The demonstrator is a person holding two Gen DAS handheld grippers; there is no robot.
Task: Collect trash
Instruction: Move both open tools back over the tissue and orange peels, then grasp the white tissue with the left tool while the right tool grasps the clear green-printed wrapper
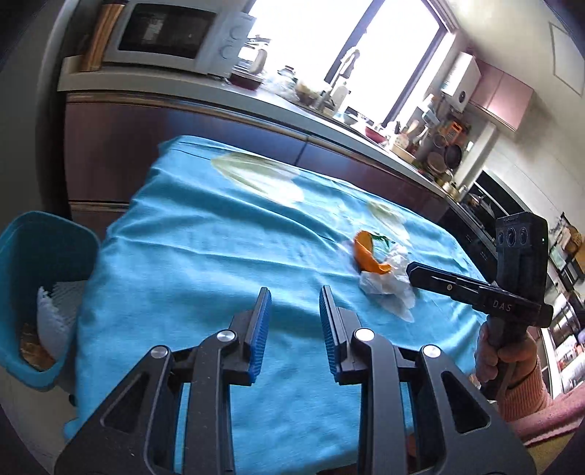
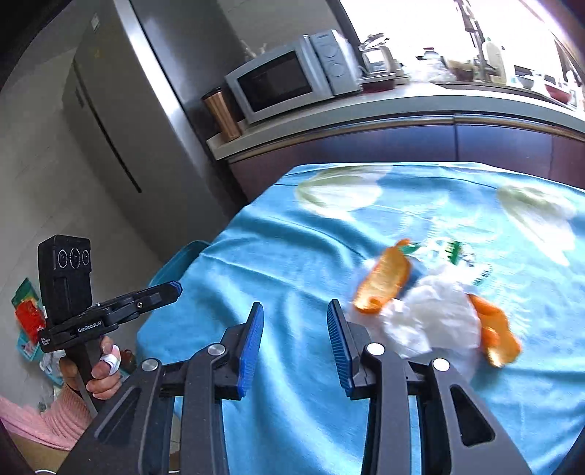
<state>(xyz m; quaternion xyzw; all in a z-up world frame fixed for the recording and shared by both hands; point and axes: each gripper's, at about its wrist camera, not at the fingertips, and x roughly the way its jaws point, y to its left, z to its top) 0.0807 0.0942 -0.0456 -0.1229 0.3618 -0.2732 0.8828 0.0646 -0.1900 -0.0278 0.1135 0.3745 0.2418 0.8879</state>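
Note:
On the blue tablecloth [image 1: 204,255] lies a trash pile: an orange peel [image 1: 367,255], a crumpled white tissue [image 1: 387,283] and a clear wrapper with green print [image 2: 453,252]. The right wrist view shows two peel pieces [image 2: 384,281] [image 2: 497,338] around the tissue [image 2: 435,318]. My left gripper [image 1: 295,297] is open and empty over the cloth, left of the pile. My right gripper [image 2: 295,312] is open and empty, just left of the pile; it also shows in the left wrist view [image 1: 411,270] next to the tissue. A blue bin [image 1: 40,288] holding trash stands at the table's left edge.
A kitchen counter [image 1: 256,98] with a microwave [image 1: 172,33], a sink and dishes runs behind the table. A steel fridge [image 2: 120,109] stands at the left. Packets lie on the floor [image 2: 27,310] near the left hand.

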